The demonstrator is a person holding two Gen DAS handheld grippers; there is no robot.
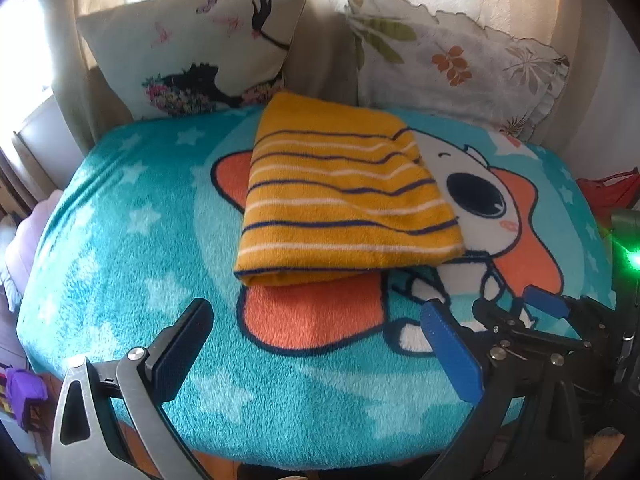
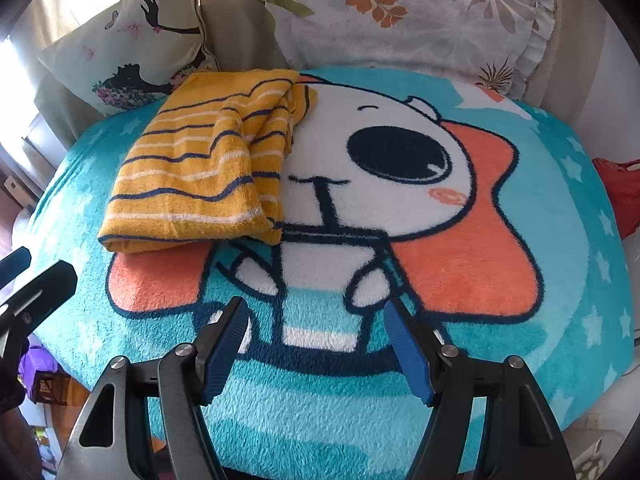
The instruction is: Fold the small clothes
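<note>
Yellow striped garment [image 1: 344,196] folded, lying on teal blanket [image 1: 120,264] near pillows [image 1: 192,44]. L gripper [image 1: 316,356] + R gripper [image 2: 316,352] both spread, empty, held clear; fold looks done.

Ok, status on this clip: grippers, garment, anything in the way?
Left gripper and right gripper both open, empty, hovering over the blanket. Yellow striped garment lies folded near the pillows. Nothing in the way.
</note>
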